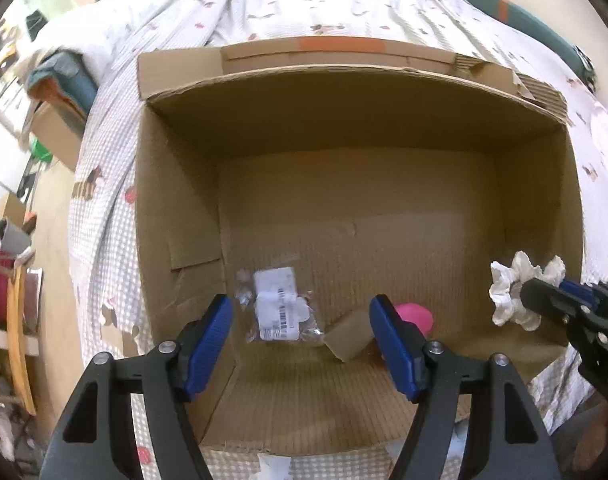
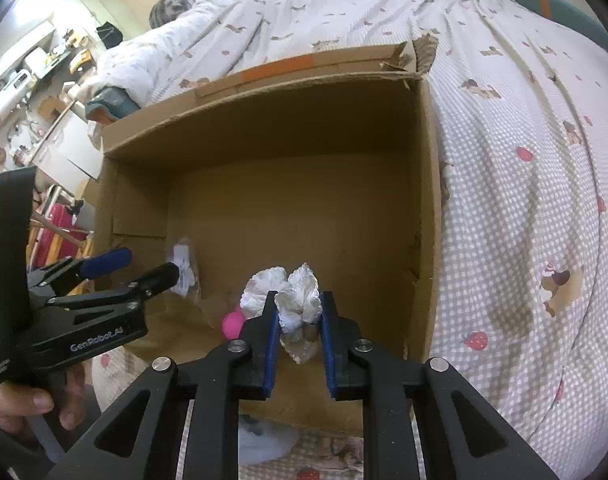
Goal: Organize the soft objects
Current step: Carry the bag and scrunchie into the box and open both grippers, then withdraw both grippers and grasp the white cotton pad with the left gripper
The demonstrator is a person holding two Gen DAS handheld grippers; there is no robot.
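Holding the white ruffled fabric scrunchie between its blue pads, your right gripper hangs over the open brown cardboard box, close to the box's near right corner; the cloth bulges above and below the pads, so the grip is on the soft thing itself. Your left gripper stands open and empty above the near left part of the box floor, nothing between its jaws. To finish this placement well, you should lower the scrunchie well below the rim before letting go, since so light a piece may cling to a pad or catch on the near wall; open fully and lift straight up. Keep the left gripper clear of the drop path. On the box floor lie a clear plastic packet with white printed labels, toward the near left corner, and a bright pink rounded soft object near the middle of the near edge, partly hidden behind a loose cardboard flap. The box rests on a checked, printed bedspread.
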